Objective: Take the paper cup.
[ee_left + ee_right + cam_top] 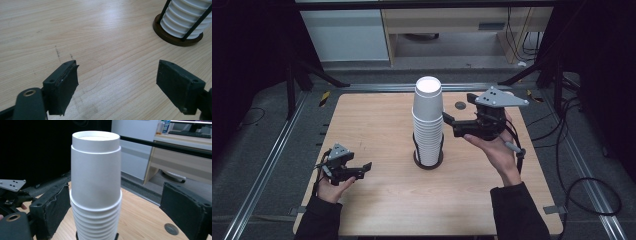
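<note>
A tall stack of white paper cups [428, 125] stands in a black wire holder with a dark round base [428, 162] at the middle of the wooden table [377, 125]. The top cup [95, 162] rides higher than the rest. My right gripper [451, 125] hovers just right of the stack, at its upper half, and points left at it. Its jaws stand open, and in the right gripper view they flank the stack [96, 220] without touching it. My left gripper [364, 170] rests near the front left, open over bare wood [117, 82]. The holder base [175, 40] lies ahead of it, to the right.
A small dark round disc [460, 105] is set in the tabletop behind the right gripper. Metal rails [267, 165] run along both sides of the table. Cables [582, 190] lie on the floor at the right. A desk and a cabinet [347, 35] stand beyond the far edge.
</note>
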{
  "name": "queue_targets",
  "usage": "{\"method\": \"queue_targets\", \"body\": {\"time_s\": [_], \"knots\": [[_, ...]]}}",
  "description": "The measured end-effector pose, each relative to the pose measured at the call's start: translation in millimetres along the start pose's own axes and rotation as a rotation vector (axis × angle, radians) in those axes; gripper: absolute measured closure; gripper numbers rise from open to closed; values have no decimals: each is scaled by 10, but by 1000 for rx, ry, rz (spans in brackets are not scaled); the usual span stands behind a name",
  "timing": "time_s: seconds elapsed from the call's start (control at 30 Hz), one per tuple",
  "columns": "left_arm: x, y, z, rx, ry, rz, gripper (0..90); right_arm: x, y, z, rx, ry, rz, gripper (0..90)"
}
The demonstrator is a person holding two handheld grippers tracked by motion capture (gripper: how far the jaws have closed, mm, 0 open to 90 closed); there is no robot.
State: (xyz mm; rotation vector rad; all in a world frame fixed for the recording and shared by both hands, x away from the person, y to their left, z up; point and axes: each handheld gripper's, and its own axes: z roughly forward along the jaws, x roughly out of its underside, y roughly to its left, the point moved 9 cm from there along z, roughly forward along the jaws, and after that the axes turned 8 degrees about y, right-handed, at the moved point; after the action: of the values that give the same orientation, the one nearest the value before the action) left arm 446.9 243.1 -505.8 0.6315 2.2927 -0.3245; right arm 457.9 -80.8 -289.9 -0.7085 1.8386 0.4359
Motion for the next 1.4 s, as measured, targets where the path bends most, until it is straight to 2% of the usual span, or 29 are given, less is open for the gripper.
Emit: {"method": "queue_targets", "body": {"time_s": [0.23, 0.43, 0.67, 1.17, 1.4], "knots": [[1, -14, 16, 3, 6, 8, 169, -77, 107, 190, -48, -14, 8, 89], [3, -23, 29, 6, 11, 10, 170, -84, 165, 337, -59, -13, 6, 87], [-1, -41, 44, 10, 14, 14, 170, -63, 194, 489, -54, -20, 12, 82], [-27, -59, 67, 18, 14, 17, 168, 13, 231, 835, -76, -21, 52, 79], [-21, -60, 74, 19, 18, 17, 167, 22, 224, 920, -67, -34, 59, 87]]}}
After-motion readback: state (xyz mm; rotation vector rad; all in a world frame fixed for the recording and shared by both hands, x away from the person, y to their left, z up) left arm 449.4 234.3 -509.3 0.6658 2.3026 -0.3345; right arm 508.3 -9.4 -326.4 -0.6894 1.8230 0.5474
